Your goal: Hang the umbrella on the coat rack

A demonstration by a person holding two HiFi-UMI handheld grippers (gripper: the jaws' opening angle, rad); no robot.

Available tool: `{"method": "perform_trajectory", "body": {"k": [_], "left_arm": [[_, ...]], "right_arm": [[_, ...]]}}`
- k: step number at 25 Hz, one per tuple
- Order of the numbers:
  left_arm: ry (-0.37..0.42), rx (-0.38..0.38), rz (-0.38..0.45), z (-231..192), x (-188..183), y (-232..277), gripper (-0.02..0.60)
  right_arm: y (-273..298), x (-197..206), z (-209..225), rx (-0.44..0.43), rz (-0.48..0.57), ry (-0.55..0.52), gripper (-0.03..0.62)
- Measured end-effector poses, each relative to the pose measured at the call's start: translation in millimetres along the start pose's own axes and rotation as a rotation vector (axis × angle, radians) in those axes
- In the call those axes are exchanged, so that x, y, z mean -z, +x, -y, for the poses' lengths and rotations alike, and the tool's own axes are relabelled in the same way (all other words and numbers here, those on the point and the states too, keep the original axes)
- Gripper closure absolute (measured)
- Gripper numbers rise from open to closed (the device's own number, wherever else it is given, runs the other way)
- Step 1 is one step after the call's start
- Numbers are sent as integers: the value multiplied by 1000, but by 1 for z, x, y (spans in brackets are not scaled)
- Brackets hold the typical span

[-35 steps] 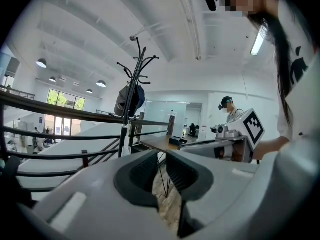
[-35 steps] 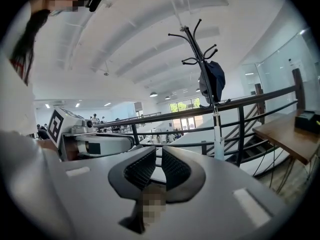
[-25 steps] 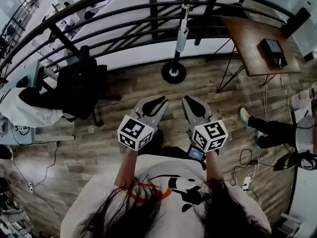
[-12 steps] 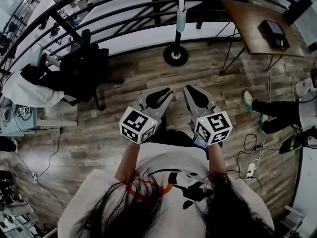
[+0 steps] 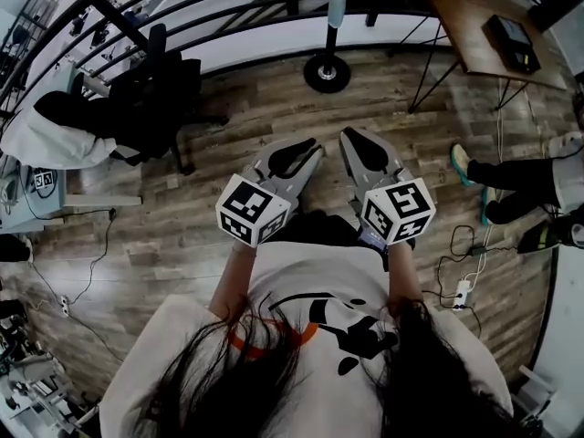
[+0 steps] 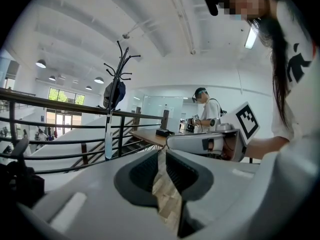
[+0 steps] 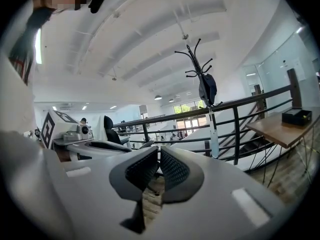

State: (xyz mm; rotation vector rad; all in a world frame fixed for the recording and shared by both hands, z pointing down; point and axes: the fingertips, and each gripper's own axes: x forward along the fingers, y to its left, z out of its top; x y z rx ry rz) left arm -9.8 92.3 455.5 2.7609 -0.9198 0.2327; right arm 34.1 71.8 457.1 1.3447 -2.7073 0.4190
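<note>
The black coat rack (image 6: 118, 79) stands by the railing; its round base (image 5: 327, 73) shows at the top of the head view. A slim pale folded umbrella (image 6: 108, 139) hangs down along the pole, also in the right gripper view (image 7: 214, 140) and head view (image 5: 337, 3). A dark bag or hat (image 7: 207, 88) hangs higher up on the rack. My left gripper (image 5: 306, 146) and right gripper (image 5: 352, 137) are held side by side before my torso, well short of the rack. Both are shut with nothing between the jaws (image 6: 161, 151) (image 7: 158, 153).
A black metal railing (image 5: 228, 12) runs behind the rack. A black office chair (image 5: 155, 99) and a desk with a white garment (image 5: 41, 144) are at the left. A wooden table (image 5: 474, 30) with a black box (image 5: 516, 44), a person's legs (image 5: 511, 190) and floor cables (image 5: 461, 290) are at the right.
The rack base has slid toward the top of the head view and looks farther off. Both grippers stay shut and side by side in front of my torso.
</note>
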Motion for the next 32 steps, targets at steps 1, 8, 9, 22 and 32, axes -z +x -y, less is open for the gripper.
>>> {"method": "perform_trajectory", "body": {"k": [1, 8, 9, 22, 32], "left_arm": [[0, -4, 4, -1, -2, -1, 537], [4, -15, -1, -11, -5, -6, 537], [4, -13, -3, -12, -5, -6, 538], [13, 3, -25, -24, -2, -7, 537], [-13, -72, 0, -53, 1, -24, 538]], "right_arm": [[1, -1, -1, -3, 1, -1, 571], [4, -4, 7, 16, -5, -8, 574], [5, -5, 8, 22, -5, -7, 574], [14, -1, 20, 63, -29, -7, 574], [29, 1, 22, 51, -42, -35, 574]]}}
